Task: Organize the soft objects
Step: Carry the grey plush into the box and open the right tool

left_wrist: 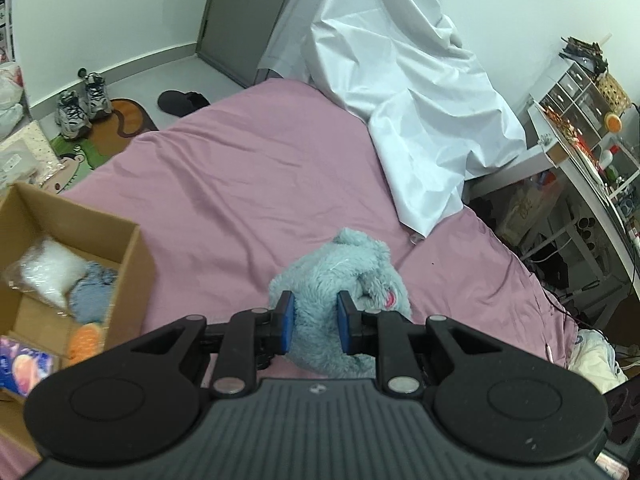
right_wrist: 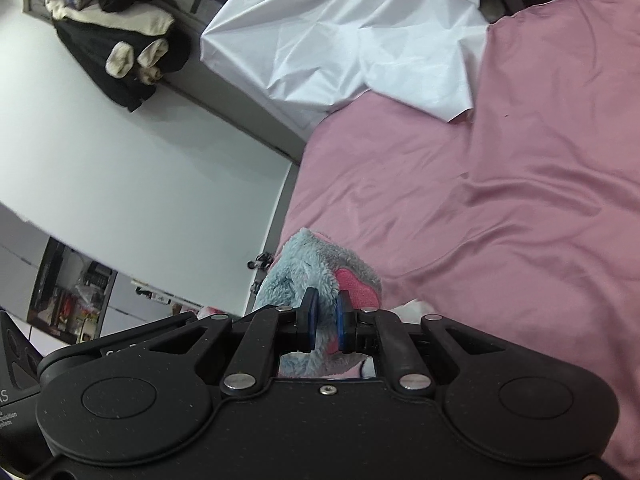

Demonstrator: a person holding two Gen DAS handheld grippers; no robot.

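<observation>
Both grippers – left gripper (left_wrist: 316,322), right gripper (right_wrist: 325,322) – fingers clamped on blue plush toy (left_wrist: 340,264) above bed (left_wrist: 240,184); cardboard box (left_wrist: 132,248) partly filled – plush not yet boxed.

Plush toy (left_wrist: 340,276): pale blue-grey, shaggy pile, with a pink patch (right_wrist: 356,286) on one floppy part. It hangs bunched and crumpled above the pink bedsheet (left_wrist: 240,184), clamped at two places. Cardboard box (left_wrist: 128,256): open-topped, at the sheet's left, already containing soft items
</observation>
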